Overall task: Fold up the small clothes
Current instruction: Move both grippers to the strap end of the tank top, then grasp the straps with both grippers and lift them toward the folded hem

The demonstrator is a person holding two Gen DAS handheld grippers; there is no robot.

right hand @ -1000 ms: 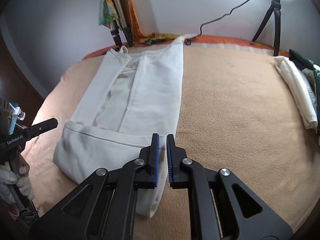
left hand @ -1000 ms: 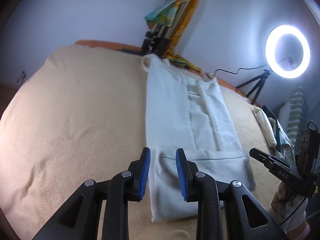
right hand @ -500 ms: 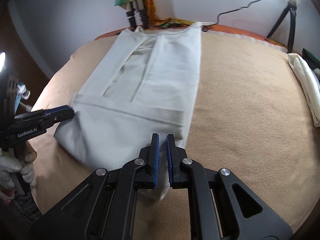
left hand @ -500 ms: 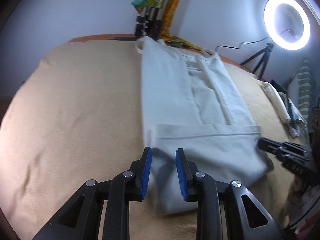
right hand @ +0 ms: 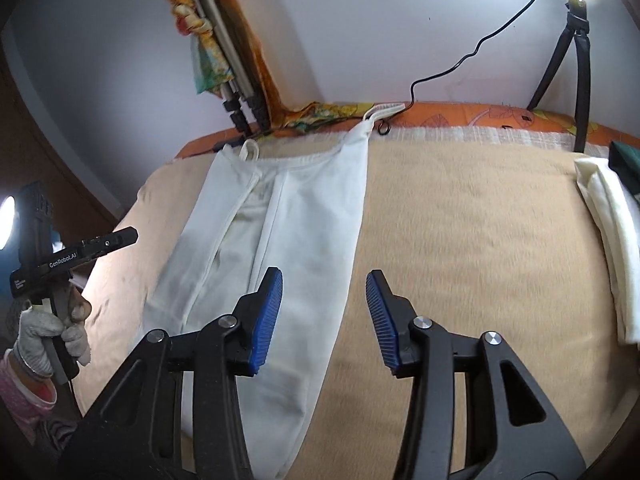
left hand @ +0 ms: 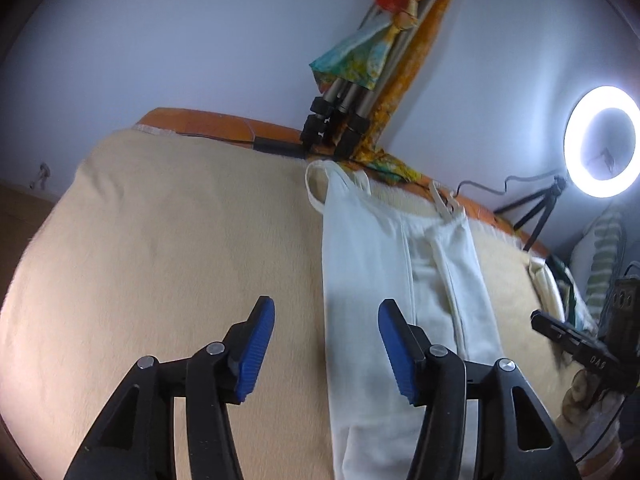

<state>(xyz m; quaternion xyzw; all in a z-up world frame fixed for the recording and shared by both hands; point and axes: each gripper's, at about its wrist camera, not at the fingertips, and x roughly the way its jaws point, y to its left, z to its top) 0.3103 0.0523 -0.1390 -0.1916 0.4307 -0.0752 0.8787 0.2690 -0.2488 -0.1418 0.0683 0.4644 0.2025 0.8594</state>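
Midway, by the look of it: a white sleeveless cotton garment lies flat on a tan fleece blanket, running from the upper centre of the right wrist view down to the bottom edge between the fingers. Both long sides appear turned inward, leaving a narrow strip with two lengthwise seams; its shoulder straps point toward the orange patterned bed edge at the top.

The right gripper, black with blue ribbed pads, is spread wide and holds nothing, straddling the strip's right-hand edge low in the frame. The left gripper is likewise spread and empty in the lower centre of the left wrist view, with the strip's left edge showing between its fingers.

What seems done is the narrowing of the garment. What seems left is the crosswise fold, bringing the near hem up toward the straps, perhaps twice, then setting the bundle aside.

A folded cream cloth lies at the right edge of the right wrist view, possibly a finished piece. A glowing ring light stands at the far right of the left wrist view.
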